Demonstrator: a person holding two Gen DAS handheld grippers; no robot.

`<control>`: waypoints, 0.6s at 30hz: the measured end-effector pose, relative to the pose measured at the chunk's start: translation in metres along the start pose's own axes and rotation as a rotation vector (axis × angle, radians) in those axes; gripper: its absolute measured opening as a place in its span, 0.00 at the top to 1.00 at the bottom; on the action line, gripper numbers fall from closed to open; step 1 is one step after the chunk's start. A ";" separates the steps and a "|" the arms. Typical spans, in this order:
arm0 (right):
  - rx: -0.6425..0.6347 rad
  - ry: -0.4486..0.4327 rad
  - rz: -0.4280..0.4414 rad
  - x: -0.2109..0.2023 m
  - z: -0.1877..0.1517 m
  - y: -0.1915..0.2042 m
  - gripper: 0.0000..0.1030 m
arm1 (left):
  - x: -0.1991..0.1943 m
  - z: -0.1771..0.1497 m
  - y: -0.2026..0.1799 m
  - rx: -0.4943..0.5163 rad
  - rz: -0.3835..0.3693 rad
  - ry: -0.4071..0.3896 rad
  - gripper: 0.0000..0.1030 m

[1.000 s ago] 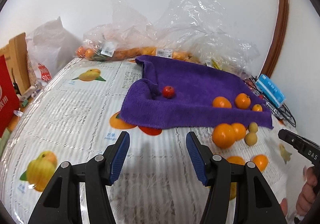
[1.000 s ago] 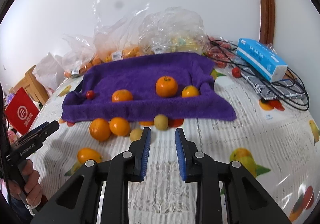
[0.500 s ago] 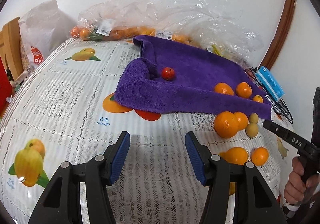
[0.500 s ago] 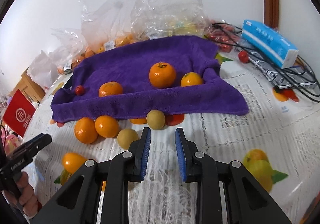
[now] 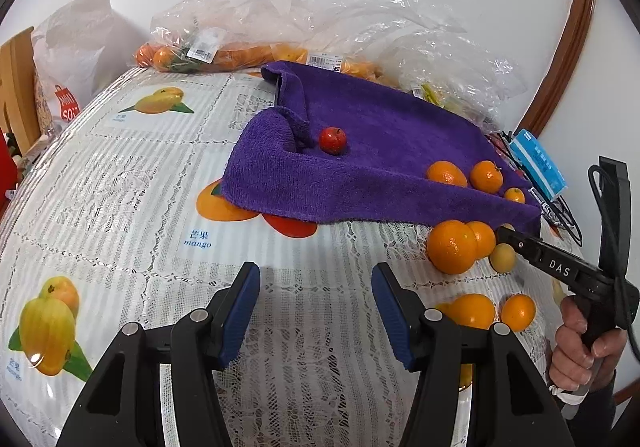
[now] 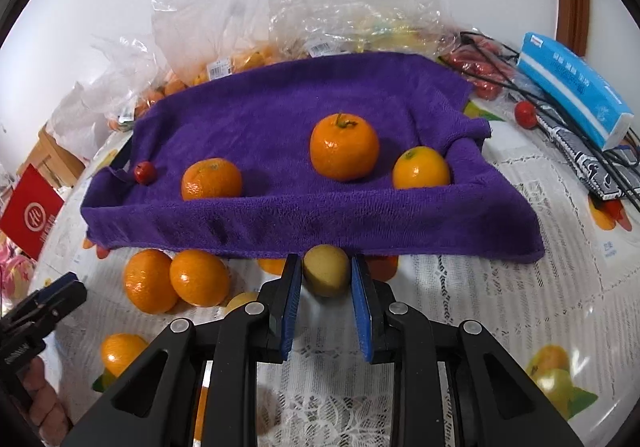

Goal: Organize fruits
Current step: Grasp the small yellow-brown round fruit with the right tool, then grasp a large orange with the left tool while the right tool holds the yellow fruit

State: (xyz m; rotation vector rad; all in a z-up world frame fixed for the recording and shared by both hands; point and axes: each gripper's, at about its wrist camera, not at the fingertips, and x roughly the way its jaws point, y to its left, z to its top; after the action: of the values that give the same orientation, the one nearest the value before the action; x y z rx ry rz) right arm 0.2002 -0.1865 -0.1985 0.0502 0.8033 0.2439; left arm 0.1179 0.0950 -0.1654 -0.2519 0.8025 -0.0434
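**Right gripper at the yellow-green fruit — risk entry**

Right gripper (image 6: pixel 325 289): jaws parted just wider than the small round yellow-green fruit (image 6: pixel 326 270), blue pads (image 6: pixel 291 297) flanking it on either side. Whether either pad touches the skin cannot be told; nothing is clamped yet.

Left gripper (image 5: pixel 314 307): jaws spread wide, empty, hovering over bare tablecloth (image 5: pixel 120 183), well apart from any fruit.

Risks, as judged:
- The fruit is round and sits at the pad tips, just beside the overhanging edge of the purple towel (image 6: pixel 304 119) — an off-centre close could squirt it forward under the cloth.
- Pads closing too far forward could pinch the towel's hem along with the fruit.
- A second yellowish fruit (image 6: pixel 240 301) and two oranges (image 6: pixel 176 279) lie near the left jaw; a sideways nudge could set them rolling.

Already on the towel: three oranges (image 6: pixel 344 151) and a small red fruit (image 6: pixel 144 172). More orange fruit waits on the tablecloth in front.
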 end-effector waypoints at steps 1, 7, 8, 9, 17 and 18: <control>-0.005 -0.001 -0.004 0.000 0.000 0.001 0.75 | 0.000 0.000 0.000 -0.001 -0.001 0.001 0.46; -0.020 -0.014 -0.003 -0.002 -0.003 0.003 0.77 | -0.001 0.000 -0.006 0.030 -0.013 -0.009 0.46; -0.017 -0.020 0.002 -0.004 -0.004 0.001 0.77 | -0.001 0.000 -0.007 0.036 -0.019 -0.010 0.46; -0.014 -0.027 0.004 -0.006 -0.005 0.001 0.77 | -0.001 0.000 -0.009 0.041 -0.028 -0.010 0.46; -0.012 -0.074 -0.008 -0.023 -0.012 -0.003 0.77 | -0.005 -0.002 -0.009 0.039 -0.074 -0.018 0.47; -0.013 -0.079 -0.014 -0.025 -0.013 -0.005 0.77 | -0.005 -0.002 -0.009 0.040 -0.077 -0.013 0.47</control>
State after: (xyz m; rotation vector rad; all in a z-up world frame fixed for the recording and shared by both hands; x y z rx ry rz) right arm 0.1749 -0.1974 -0.1909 0.0415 0.7233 0.2325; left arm 0.1135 0.0859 -0.1614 -0.2448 0.7782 -0.1300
